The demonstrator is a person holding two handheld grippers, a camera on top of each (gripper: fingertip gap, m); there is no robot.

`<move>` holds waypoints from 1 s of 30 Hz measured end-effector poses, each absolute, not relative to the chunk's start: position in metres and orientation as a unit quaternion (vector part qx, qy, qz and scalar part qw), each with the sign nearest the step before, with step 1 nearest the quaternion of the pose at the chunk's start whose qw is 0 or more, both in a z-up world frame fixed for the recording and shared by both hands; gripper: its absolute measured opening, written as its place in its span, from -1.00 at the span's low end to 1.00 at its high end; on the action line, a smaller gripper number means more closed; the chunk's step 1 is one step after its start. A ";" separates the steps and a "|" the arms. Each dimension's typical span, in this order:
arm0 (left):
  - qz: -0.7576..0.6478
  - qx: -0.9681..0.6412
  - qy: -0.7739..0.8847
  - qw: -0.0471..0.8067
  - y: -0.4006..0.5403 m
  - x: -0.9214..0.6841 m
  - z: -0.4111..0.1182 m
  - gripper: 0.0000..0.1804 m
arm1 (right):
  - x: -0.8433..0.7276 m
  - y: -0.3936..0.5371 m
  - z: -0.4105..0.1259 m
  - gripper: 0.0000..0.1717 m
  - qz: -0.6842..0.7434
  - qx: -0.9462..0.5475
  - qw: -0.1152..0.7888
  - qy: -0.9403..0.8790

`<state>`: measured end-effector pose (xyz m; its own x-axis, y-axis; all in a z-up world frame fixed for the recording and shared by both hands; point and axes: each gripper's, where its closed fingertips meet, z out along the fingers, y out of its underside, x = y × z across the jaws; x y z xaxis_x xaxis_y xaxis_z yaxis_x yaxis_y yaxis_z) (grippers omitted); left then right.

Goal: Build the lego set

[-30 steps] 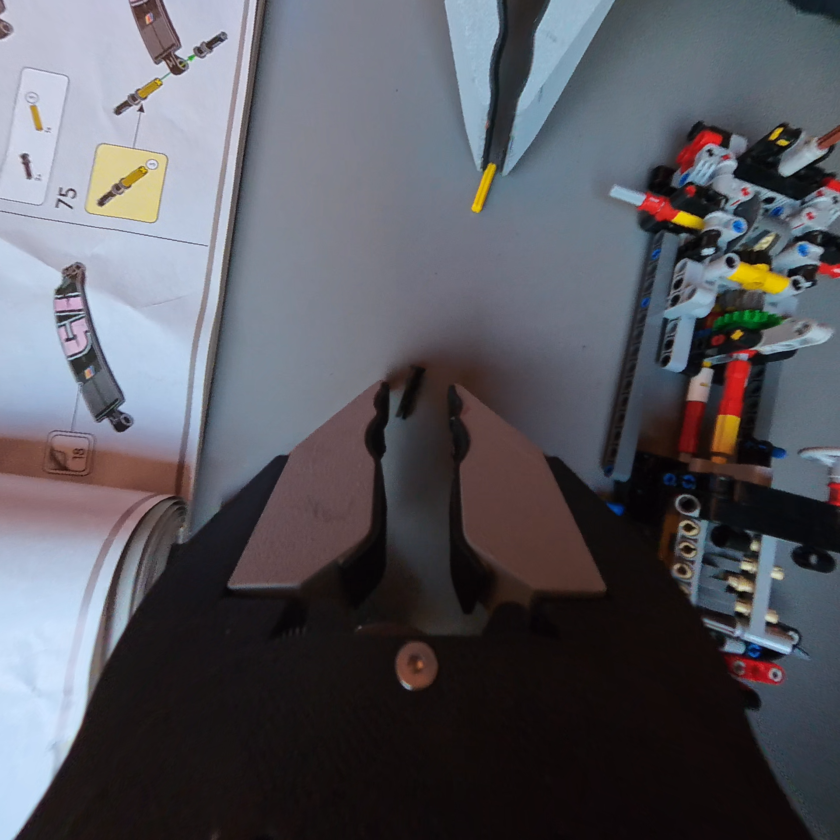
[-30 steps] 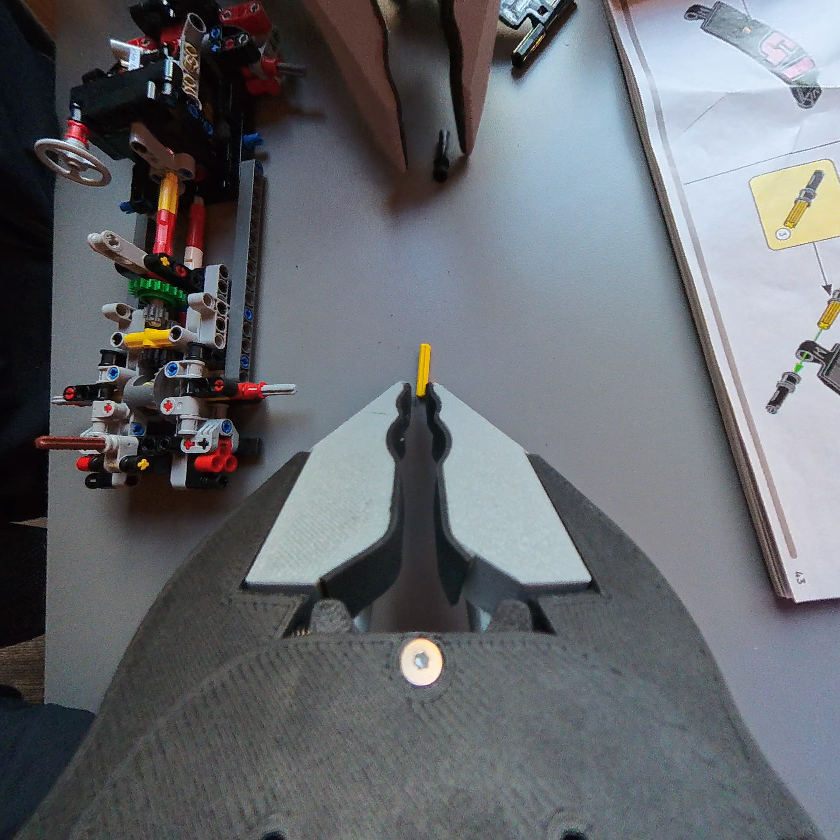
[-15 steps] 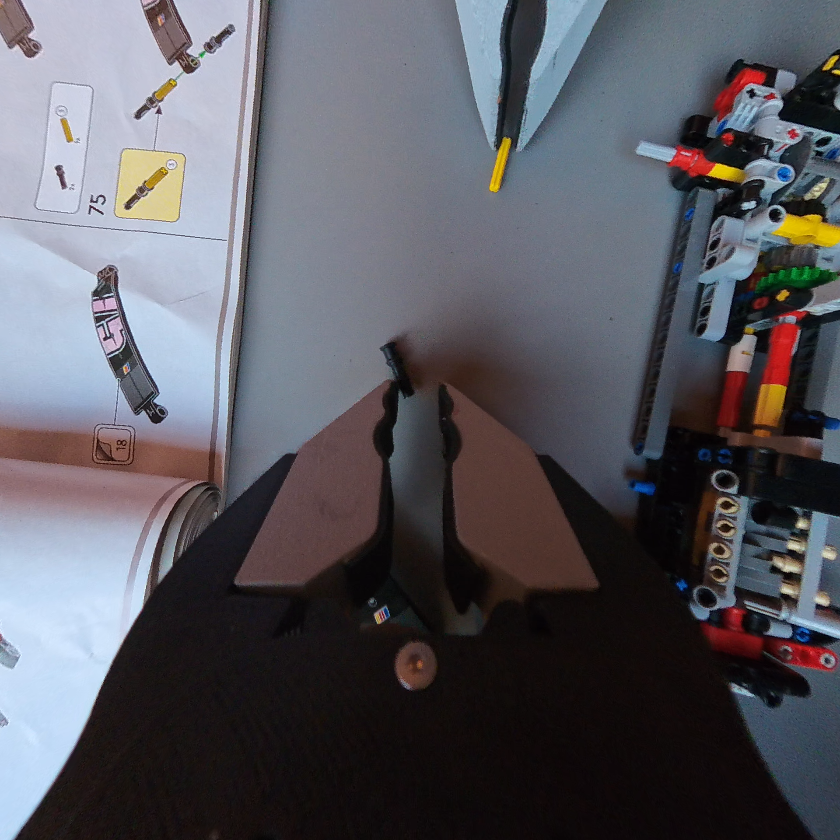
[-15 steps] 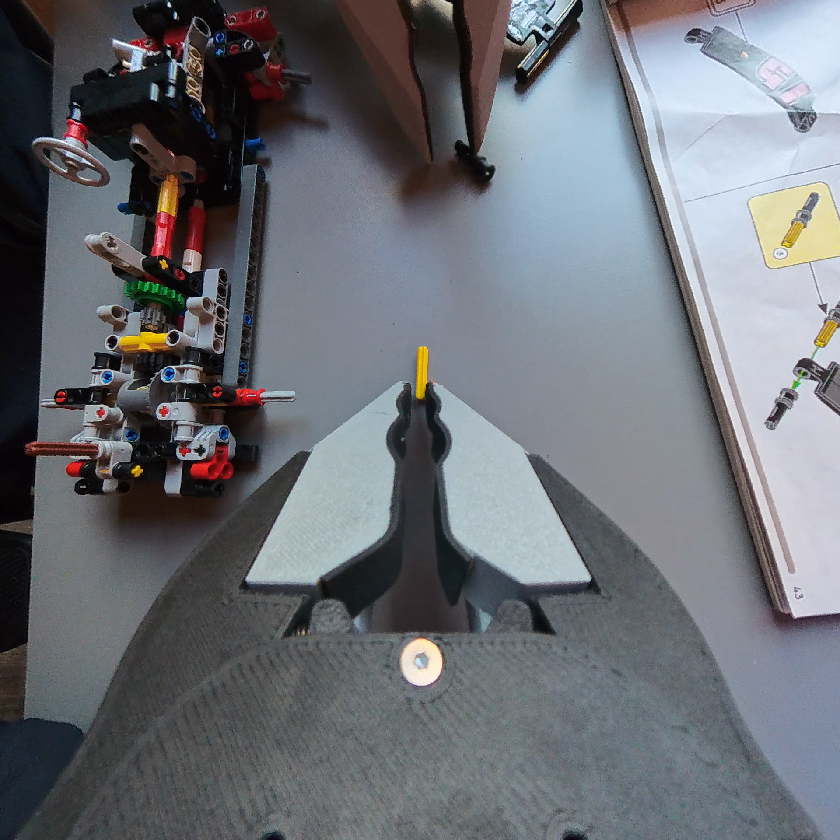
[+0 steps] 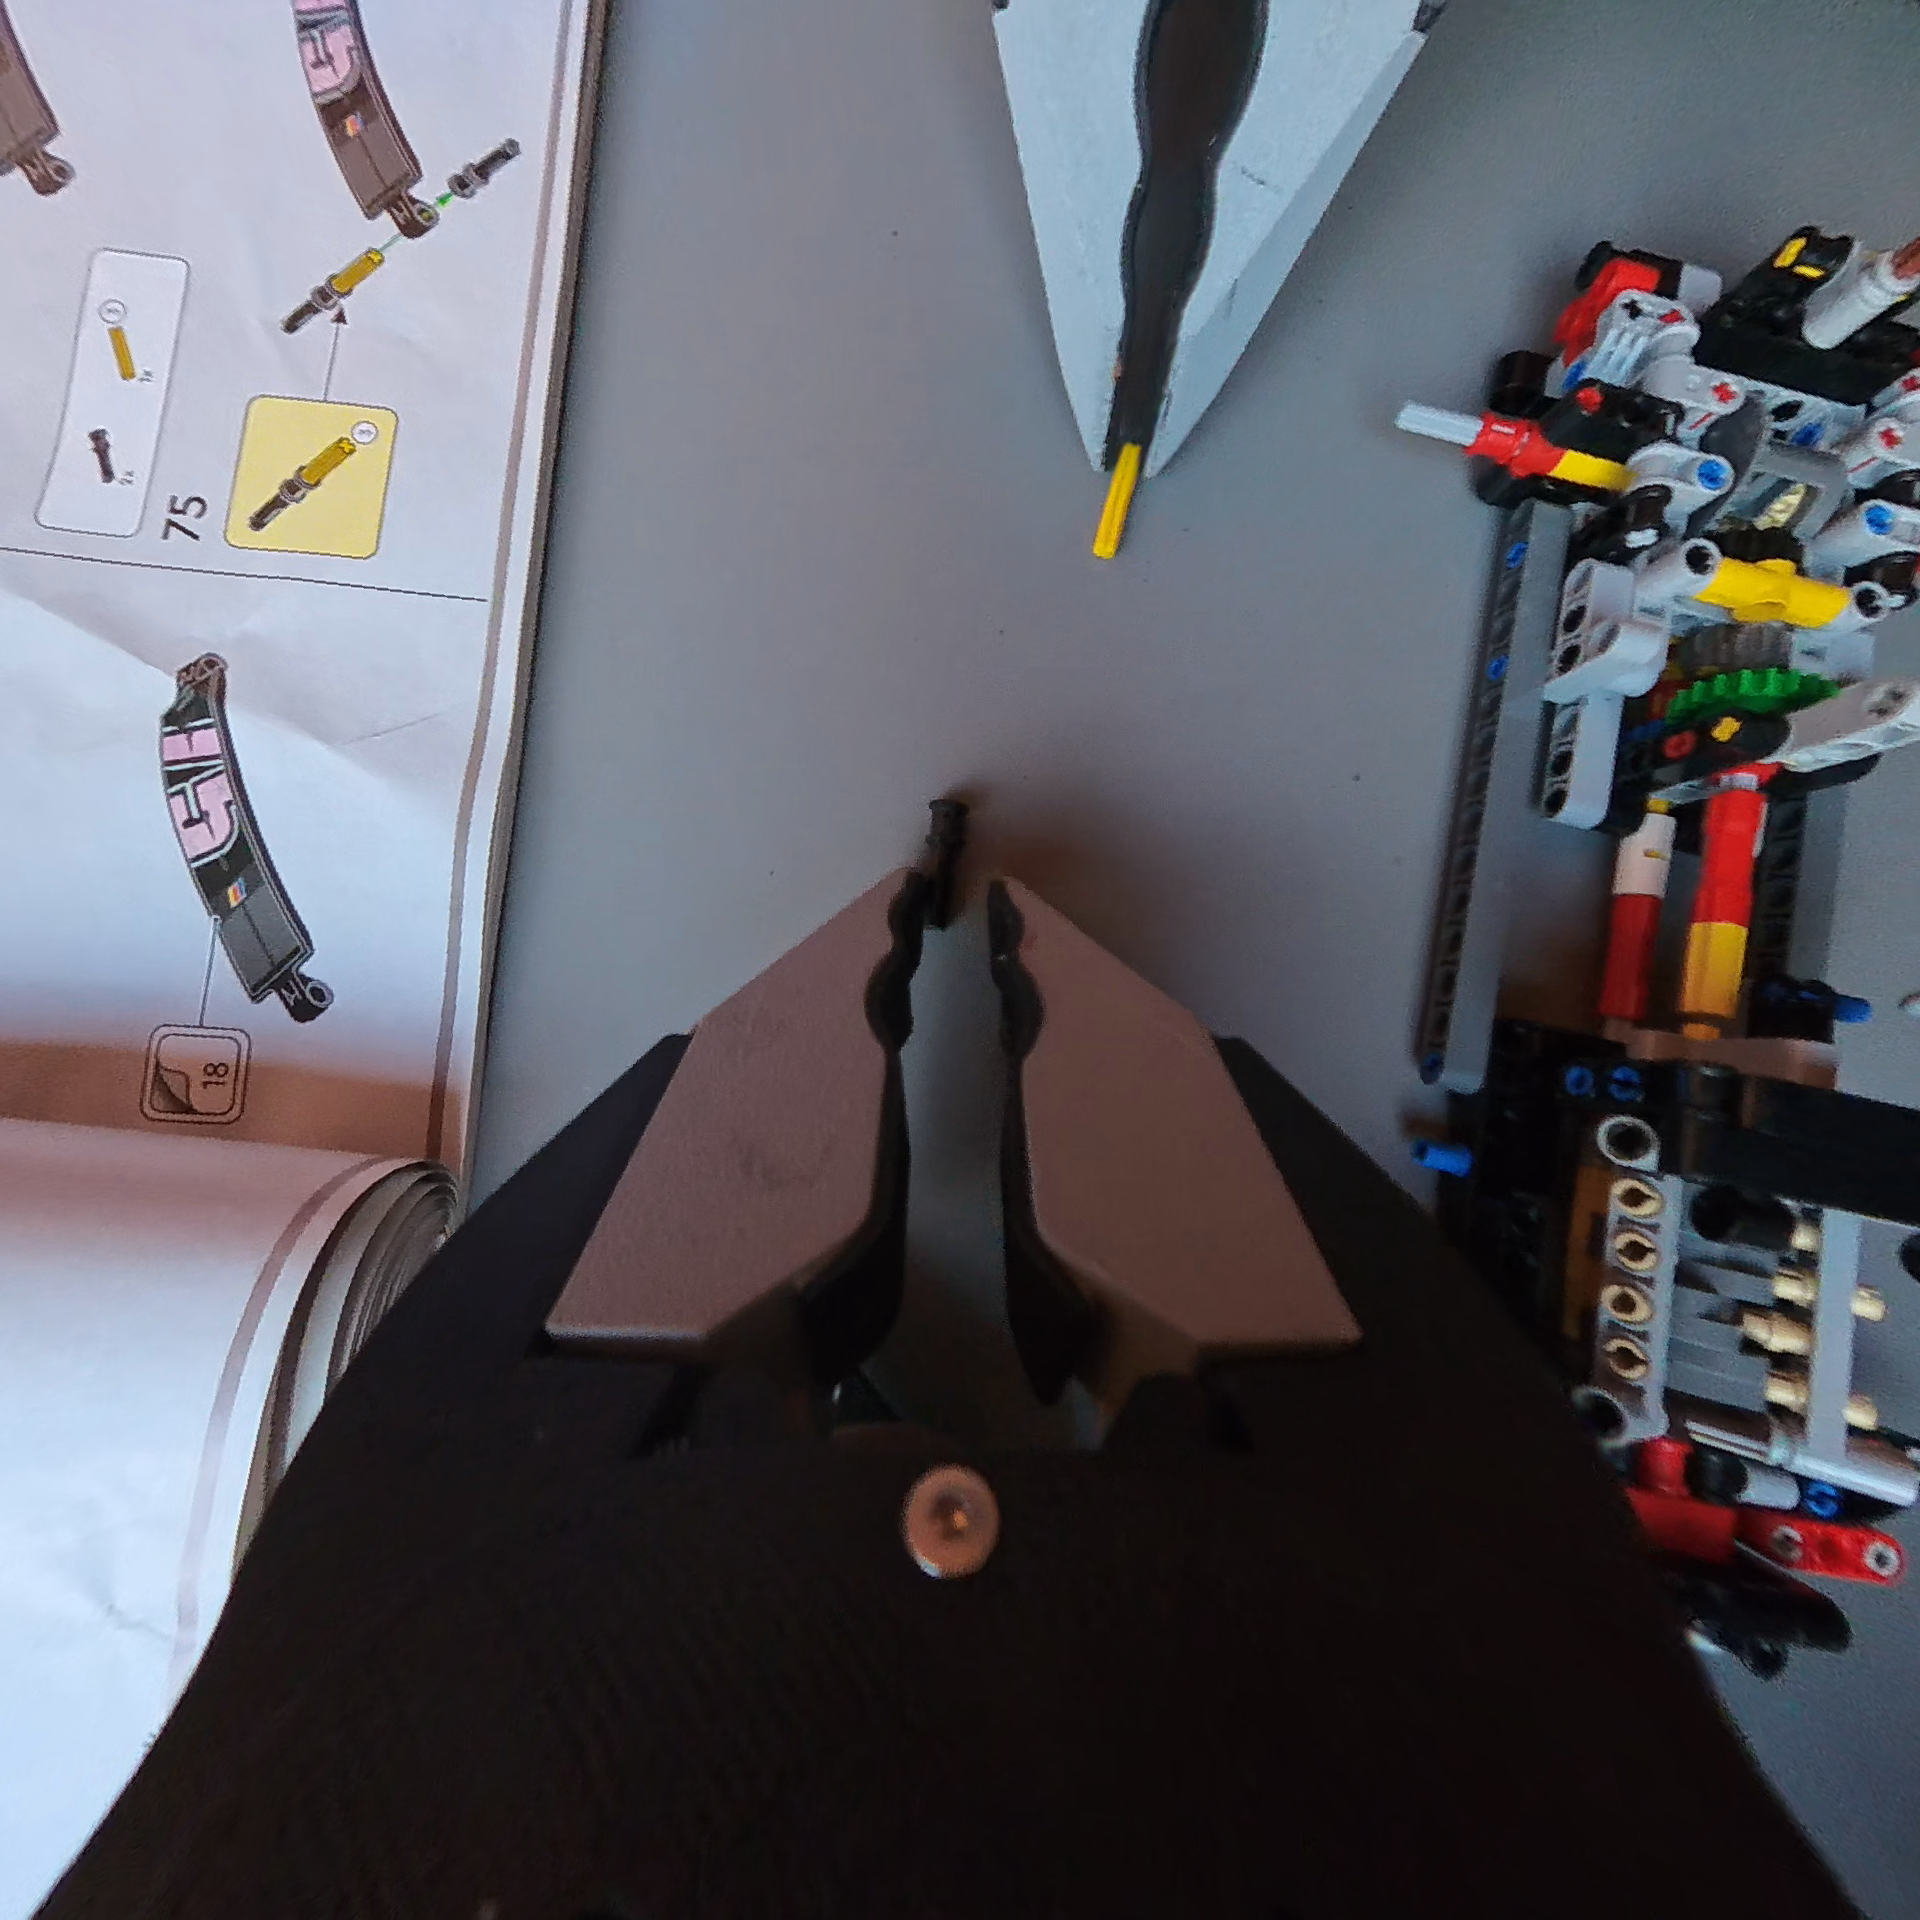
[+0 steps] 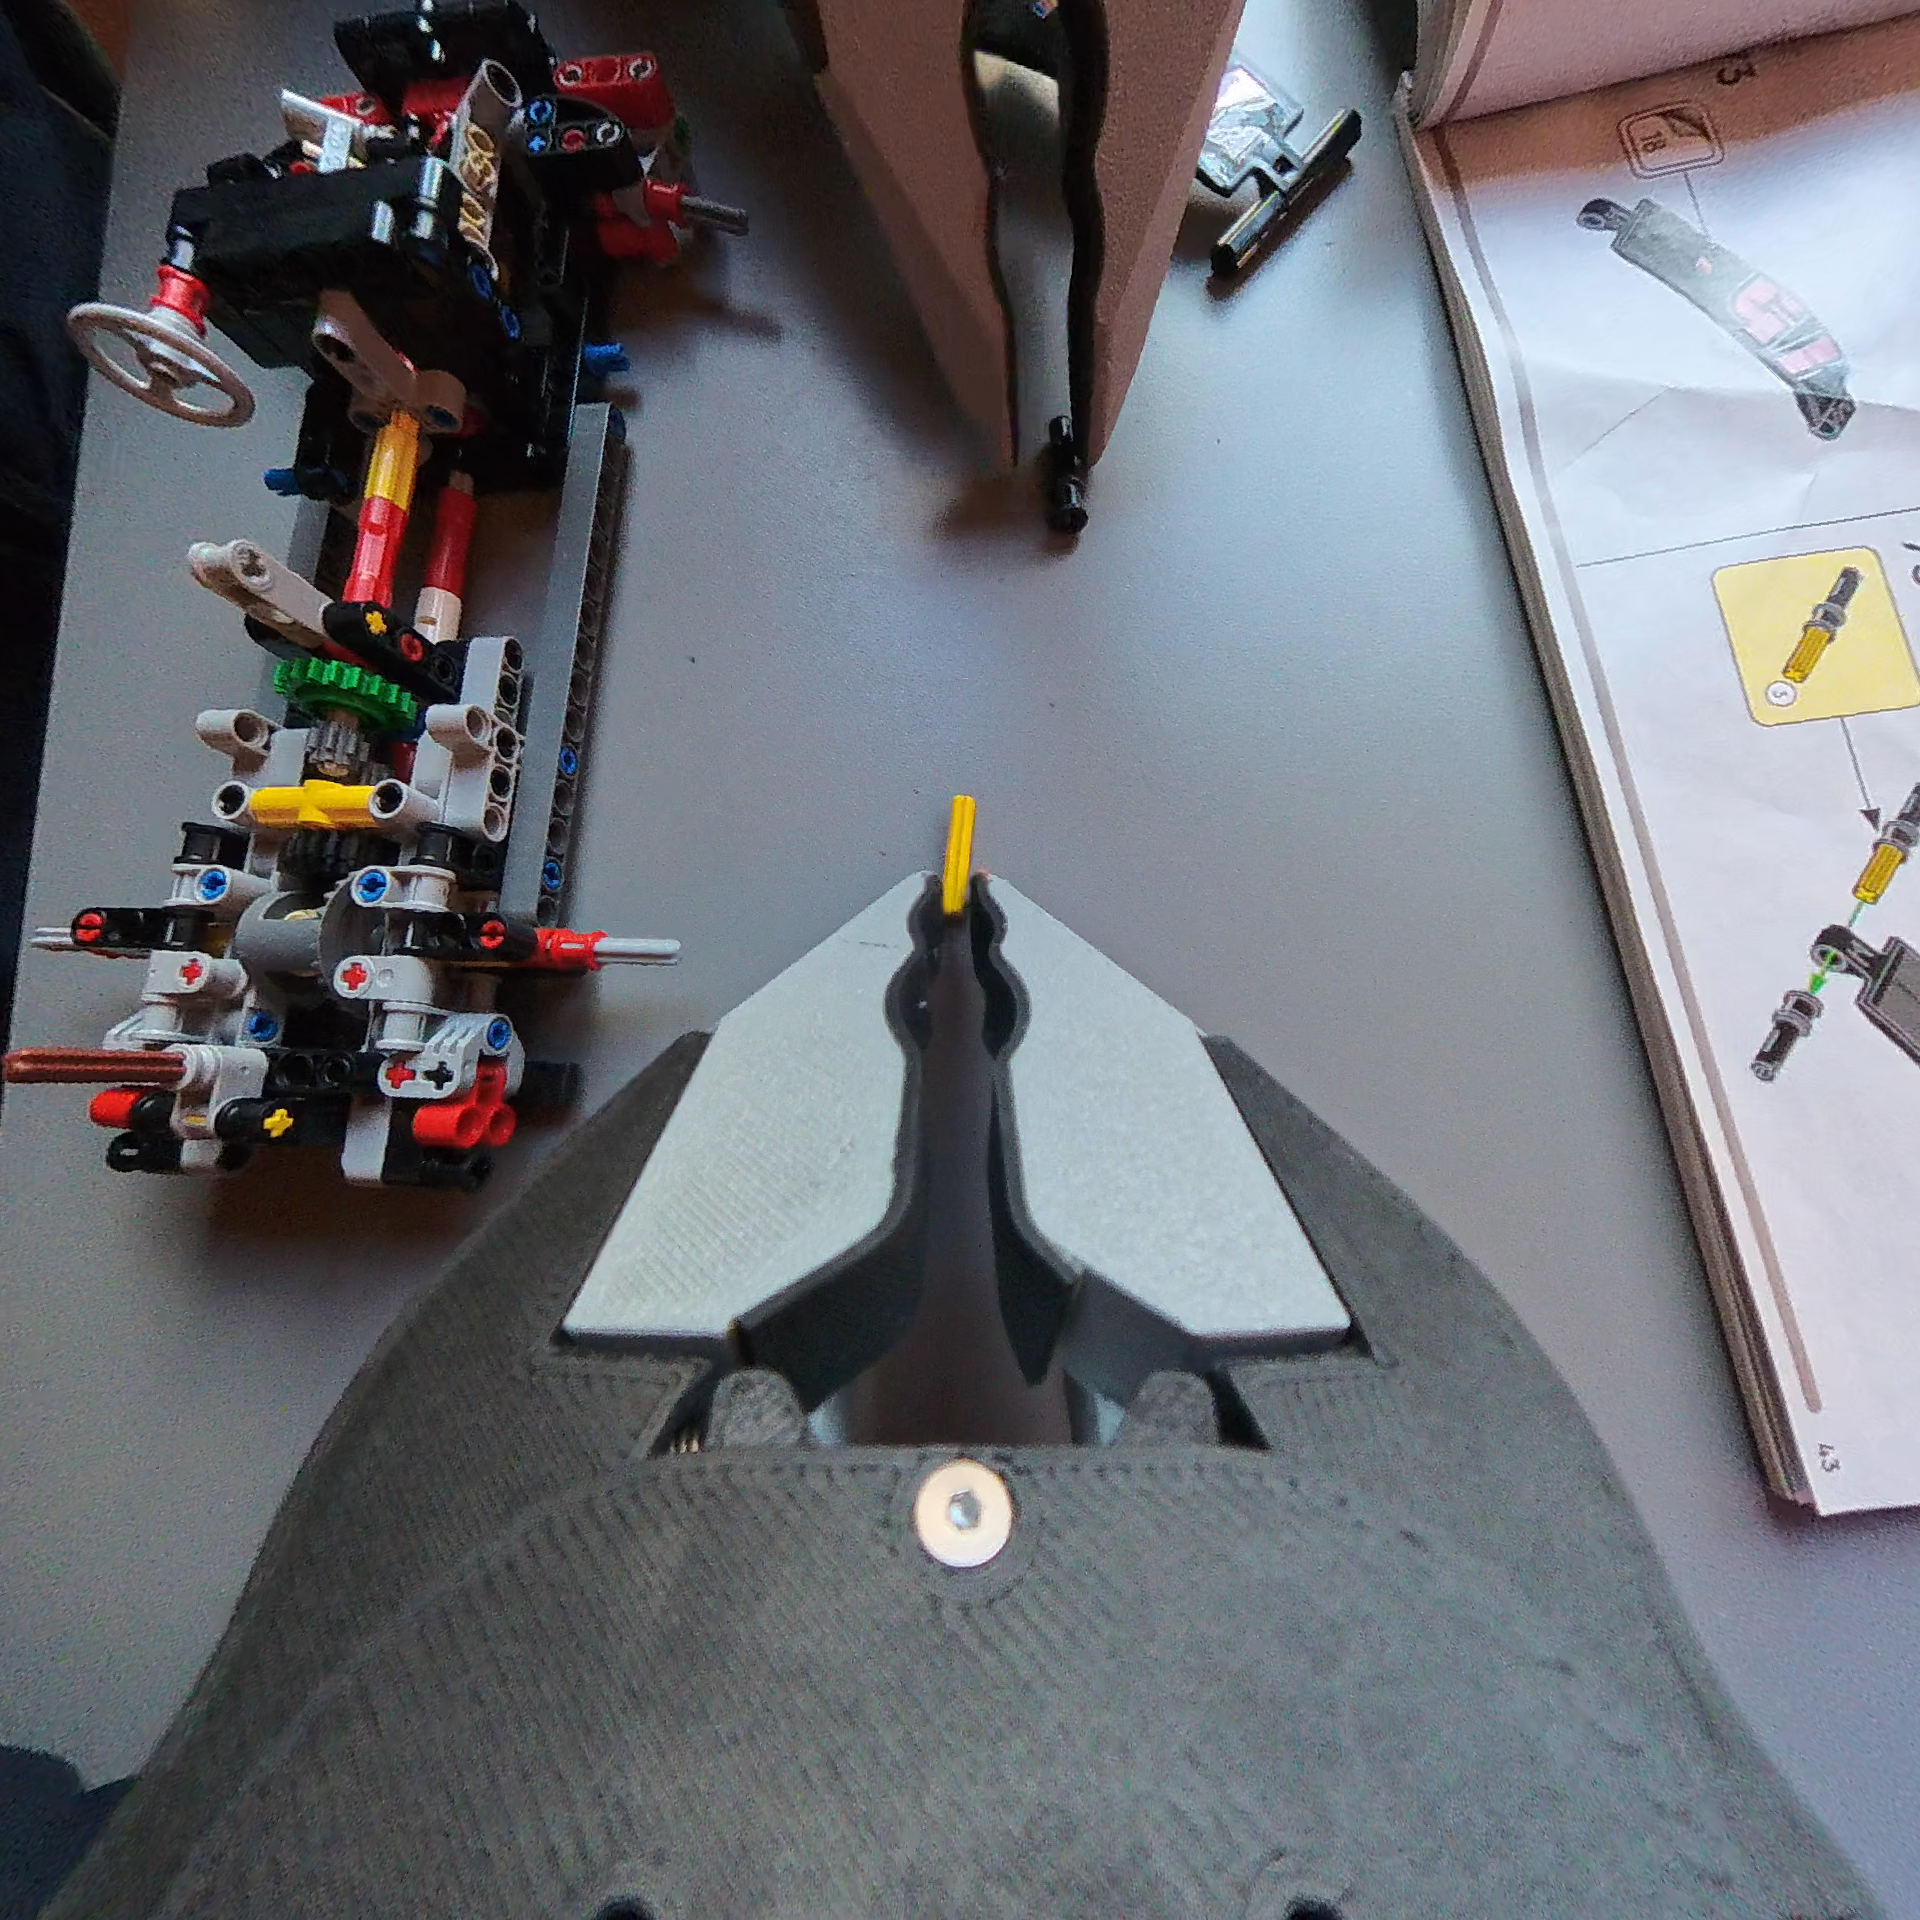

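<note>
Two hand-held tongs are being shown above a grey table (image 6: 1247, 727), each facing the other. The right gripper (image 6: 958, 899), with pale grey fingers, is being kept clenched on a yellow axle (image 6: 958, 862); the axle is being pinched at its near end between the two dark pads, and most of its length is projecting forward beyond the tips, roughly in line with the fingers. In the left wrist view the same axle (image 5: 1114, 509) is being seen pointing out of the grey tips toward the camera. The left gripper (image 5: 961, 899), with brown fingers, is being held with a narrow gap between its jaws; a small black pin (image 5: 943, 857) is lying at the tips, against the inner edge of the left-hand finger as seen in its own view, while the other pad is standing clear of it, so the pin is not being gripped. In the right wrist view the pin (image 6: 1064, 478) is being seen at the brown tips, its far end projecting toward the table. The pin and the axle are well apart, with bare table between them. A partly built brick model (image 6: 343, 665) is lying to one side of both tongs, and an open instruction booklet (image 6: 1714, 623) is lying on the opposite side. A small black part (image 6: 1283, 197) is resting near the booklet's upper corner.
</note>
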<state>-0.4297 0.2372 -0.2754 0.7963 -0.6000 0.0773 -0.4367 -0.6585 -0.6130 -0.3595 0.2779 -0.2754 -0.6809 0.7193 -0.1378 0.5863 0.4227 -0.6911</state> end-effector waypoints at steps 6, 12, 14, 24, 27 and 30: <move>-0.142 -0.900 0.291 0.294 0.237 -0.430 -0.275 -0.88 | -0.360 0.273 -0.274 -0.87 0.384 -0.384 0.081 -0.836; -0.124 -0.894 0.298 0.309 0.241 -0.429 -0.276 -0.93 | -0.363 0.271 -0.275 -0.94 0.388 -0.382 0.089 -0.834; -0.125 -0.894 0.298 0.312 0.242 -0.428 -0.276 -0.92 | -0.361 0.270 -0.275 -0.91 0.386 -0.379 0.087 -0.836; -0.138 -0.892 0.284 0.323 0.244 -0.423 -0.276 -0.98 | -0.363 0.272 -0.276 -0.99 0.367 -0.360 0.126 -0.849; -0.139 -0.891 0.285 0.325 0.244 -0.422 -0.276 -0.98 | -0.364 0.270 -0.276 -0.99 0.366 -0.358 0.129 -0.849; -0.147 -0.890 0.280 0.327 0.244 -0.420 -0.276 -0.98 | -0.366 0.269 -0.276 -0.99 0.366 -0.362 0.128 -0.848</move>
<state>-0.4205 0.2442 -0.2760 0.8000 -0.5947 0.0794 -0.4018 -0.6294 -0.6652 -0.3664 0.2692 -0.2762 -0.7059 0.7067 -0.0481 0.5195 0.4703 -0.7134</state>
